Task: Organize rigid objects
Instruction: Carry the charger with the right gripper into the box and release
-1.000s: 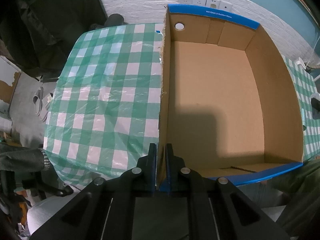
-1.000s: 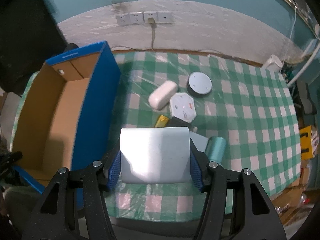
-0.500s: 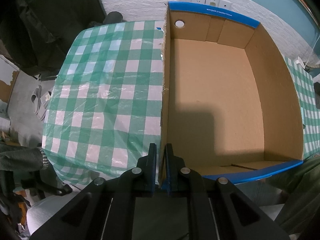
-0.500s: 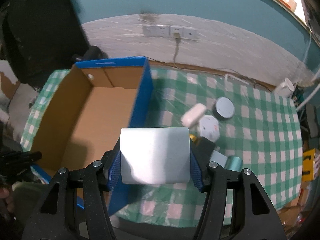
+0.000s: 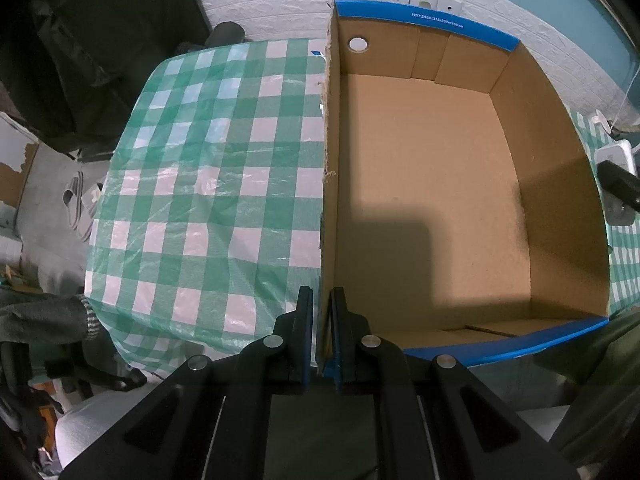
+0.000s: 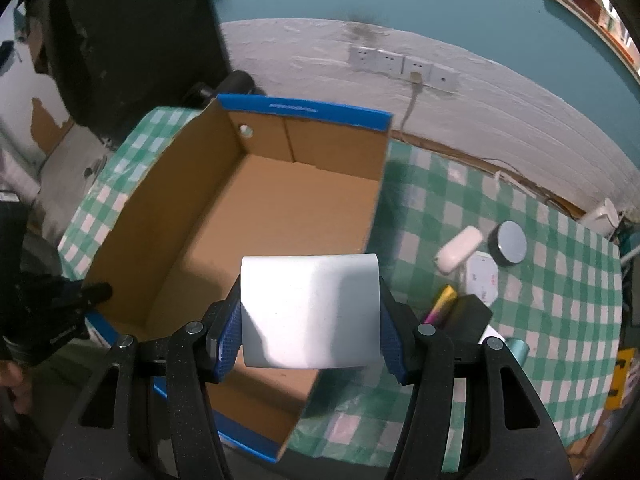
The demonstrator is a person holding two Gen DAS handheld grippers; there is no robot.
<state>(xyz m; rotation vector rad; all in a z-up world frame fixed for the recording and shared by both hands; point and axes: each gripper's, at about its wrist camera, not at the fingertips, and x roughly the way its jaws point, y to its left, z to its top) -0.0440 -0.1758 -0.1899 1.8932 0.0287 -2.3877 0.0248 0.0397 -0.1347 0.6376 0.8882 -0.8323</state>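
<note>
Lived-in home room: checked plastic tablecloth [image 5: 208, 200], wall sockets [image 6: 404, 65] on white panelling, peeling paint, slippers [image 5: 76, 208] on bare floor.

Were matte black grippers: left gripper [image 5: 320, 336] and right gripper [image 6: 310, 330], with silver round screws and blue textured pads [image 6: 230, 330]. Showed a dark, possibly green, sleeve [image 5: 40, 320] with striped cuff.

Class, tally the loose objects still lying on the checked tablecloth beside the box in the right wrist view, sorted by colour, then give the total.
White: 2, rounded case, flat hexagonal box
Black: 2, round tin with grey lid, block
Yellow and pink: 1, tube
Teal: 1, cylinder
Total: 6
</note>
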